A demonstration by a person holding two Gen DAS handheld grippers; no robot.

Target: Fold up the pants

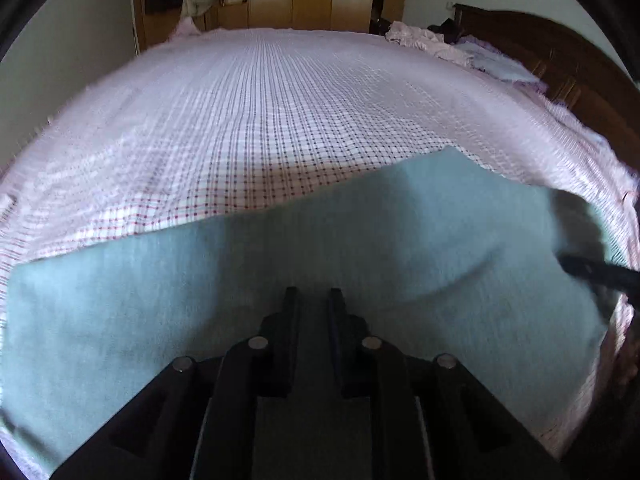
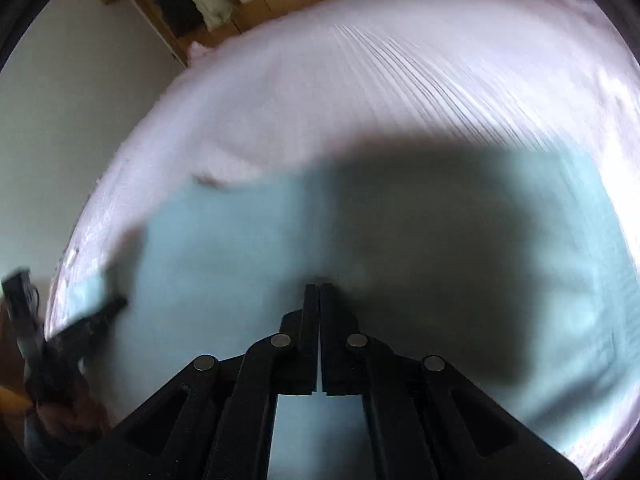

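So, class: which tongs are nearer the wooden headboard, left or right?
Right. The right tongs are over the headboard end of the pants; the left tongs are farther along, away from it.

A: What are the pants [image 1: 240, 300] made of?
B: Soft matt cloth, pale teal, faintly fuzzy.
A: The bed sheet [image 1: 280, 120]?
B: Thin woven cloth with a fine check.
A: The left gripper [image 1: 313, 300]?
B: Matt black plastic with shiny metal pins. The headboard [image 1: 560, 52] is dark polished wood.

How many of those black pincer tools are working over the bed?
2. The left gripper hovers over the teal pants with a narrow gap between its fingers; the right gripper, fingers shut, is further along the same garment.
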